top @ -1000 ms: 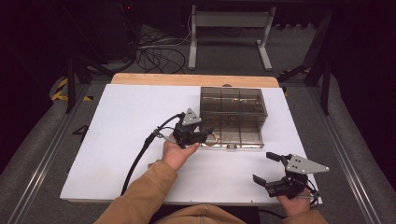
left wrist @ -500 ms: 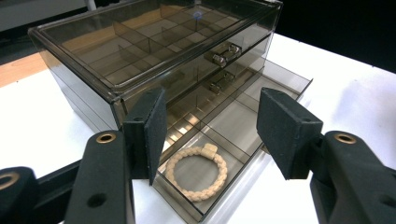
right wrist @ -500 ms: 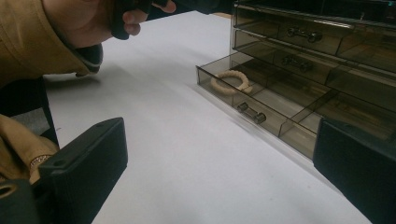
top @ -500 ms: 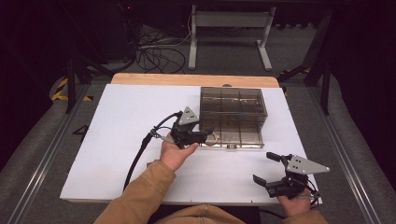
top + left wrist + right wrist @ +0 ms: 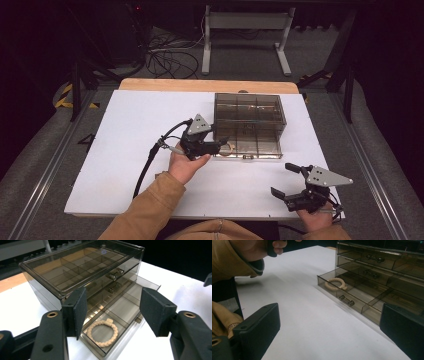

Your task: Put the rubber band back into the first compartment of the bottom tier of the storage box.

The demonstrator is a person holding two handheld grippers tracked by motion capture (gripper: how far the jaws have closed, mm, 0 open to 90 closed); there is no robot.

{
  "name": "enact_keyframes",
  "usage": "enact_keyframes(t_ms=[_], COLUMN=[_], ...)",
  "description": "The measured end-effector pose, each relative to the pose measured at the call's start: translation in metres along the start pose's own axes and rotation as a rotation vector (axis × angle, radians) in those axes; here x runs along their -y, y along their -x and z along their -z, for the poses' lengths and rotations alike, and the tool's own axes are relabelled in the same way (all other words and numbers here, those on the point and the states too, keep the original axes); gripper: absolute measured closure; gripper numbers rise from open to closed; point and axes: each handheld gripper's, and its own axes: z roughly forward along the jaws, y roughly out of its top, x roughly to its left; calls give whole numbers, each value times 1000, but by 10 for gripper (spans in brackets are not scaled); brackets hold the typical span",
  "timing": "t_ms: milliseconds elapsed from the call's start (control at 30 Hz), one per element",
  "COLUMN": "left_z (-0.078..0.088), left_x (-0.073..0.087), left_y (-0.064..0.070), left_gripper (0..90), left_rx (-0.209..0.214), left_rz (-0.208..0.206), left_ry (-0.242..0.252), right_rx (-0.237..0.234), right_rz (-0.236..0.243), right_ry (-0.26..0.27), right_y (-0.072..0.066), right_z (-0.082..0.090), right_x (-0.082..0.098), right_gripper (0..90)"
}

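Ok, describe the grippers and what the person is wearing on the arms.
Both the left gripper and the right gripper are black, each with two jaws faced in flat dark foam pads and a grey three-cornered plate on top. A black cable trails from the left one. The sleeves are tan.

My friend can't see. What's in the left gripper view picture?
A cream braided bracelet lies in the open bottom drawer of a smoky see-through drawer box. The left gripper hovers above it, black fingers spread open, holding nothing.
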Motion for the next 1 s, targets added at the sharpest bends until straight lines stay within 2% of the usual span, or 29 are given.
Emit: enact_keyframes(t_ms=[367,533,667,800,1000], left_z=[30,41,52,64,81], left_x=[-4,-2,2,6,19], left_y=[6,7,5,4,1], left_gripper=[271,228,214,204,197], left_rx=[28,15,14,-2,-6], left_rz=[-34,-41,-27,-42,-41], left_ry=[29,36,48,55,64], right_rx=[0,0,-1,-1,1], right_rz=[1,0,0,-1,-4], right_ry=[4,6,11,15,16], right_y=[0,0,1,1,1], right_z=[2,1,1,1,2], right_x=[0,0,1,1,1], right_gripper=[37,37,37,36,36])
